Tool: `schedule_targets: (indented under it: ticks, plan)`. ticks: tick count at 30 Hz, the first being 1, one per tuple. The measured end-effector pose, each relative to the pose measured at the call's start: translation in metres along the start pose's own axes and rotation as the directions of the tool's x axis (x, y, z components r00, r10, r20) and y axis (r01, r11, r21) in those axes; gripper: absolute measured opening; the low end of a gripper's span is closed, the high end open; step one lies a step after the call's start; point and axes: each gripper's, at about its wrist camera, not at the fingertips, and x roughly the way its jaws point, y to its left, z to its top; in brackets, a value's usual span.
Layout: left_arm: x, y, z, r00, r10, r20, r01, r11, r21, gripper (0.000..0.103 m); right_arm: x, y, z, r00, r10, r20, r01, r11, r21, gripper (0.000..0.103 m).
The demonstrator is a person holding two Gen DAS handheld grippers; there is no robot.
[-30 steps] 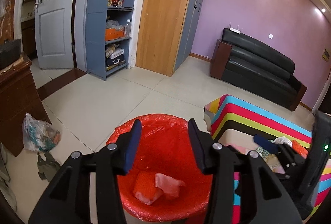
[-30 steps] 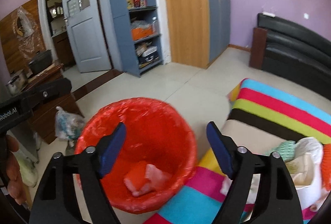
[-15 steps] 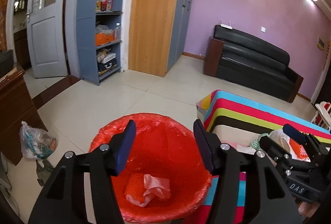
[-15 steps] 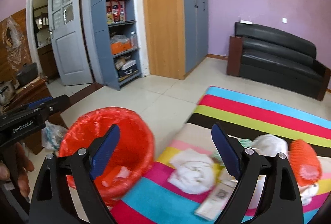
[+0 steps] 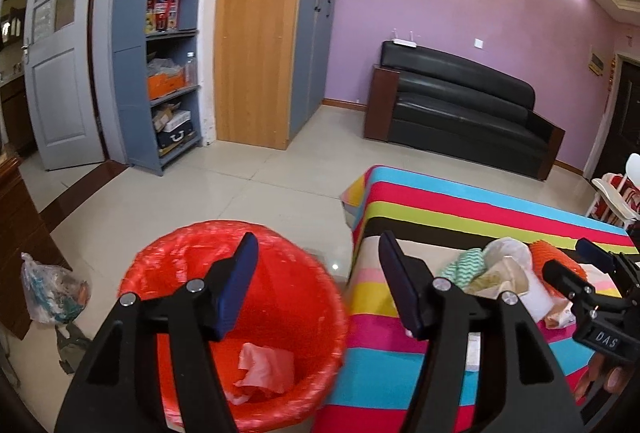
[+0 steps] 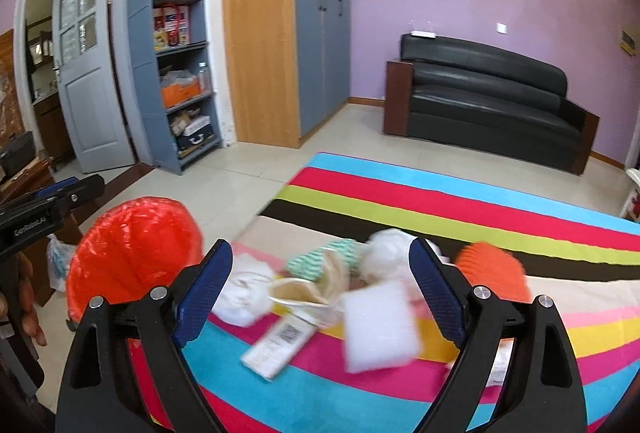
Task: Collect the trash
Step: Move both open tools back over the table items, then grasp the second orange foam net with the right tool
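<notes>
A red-lined trash bin (image 5: 256,293) stands on the floor beside a striped table (image 5: 460,217); a pink crumpled wrapper (image 5: 266,367) lies inside. My left gripper (image 5: 320,289) is open and empty above the bin's right rim. My right gripper (image 6: 320,293) is open and empty above a trash pile on the table: a white crumpled paper (image 6: 244,293), a white foam square (image 6: 378,325), a flat white packet (image 6: 278,345), a teal patterned wrapper (image 6: 338,253) and an orange mesh (image 6: 494,271). The bin (image 6: 132,257) shows at its left.
A black sofa (image 5: 460,105) stands against the purple wall. A grey shelf unit (image 5: 160,45) and a wooden wardrobe (image 5: 260,29) stand at the back left. A plastic bag (image 5: 52,289) lies on the floor by a dark wooden cabinet (image 5: 18,245).
My right gripper swung right, from over the bin to over the trash pile on the table. My left gripper drifted slightly right and stayed open above the bin.
</notes>
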Motion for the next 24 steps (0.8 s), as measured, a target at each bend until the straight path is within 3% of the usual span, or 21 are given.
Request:
schedule_targets:
  ticks: [11,24]
  plan:
    - [0.024,-0.044,-0.010,0.995,-0.082,-0.058,0.082,0.997,0.003,0.064,0.001,-0.072,-0.009,0.994,-0.101,-0.036,0.104,0.988,0.111,0.084]
    - [0.049,-0.069,-0.030,0.980,-0.126,-0.155,0.127,0.992,-0.002,0.065,0.024,-0.120,-0.011,0.984,-0.140,-0.108,0.161,0.961,0.223,0.084]
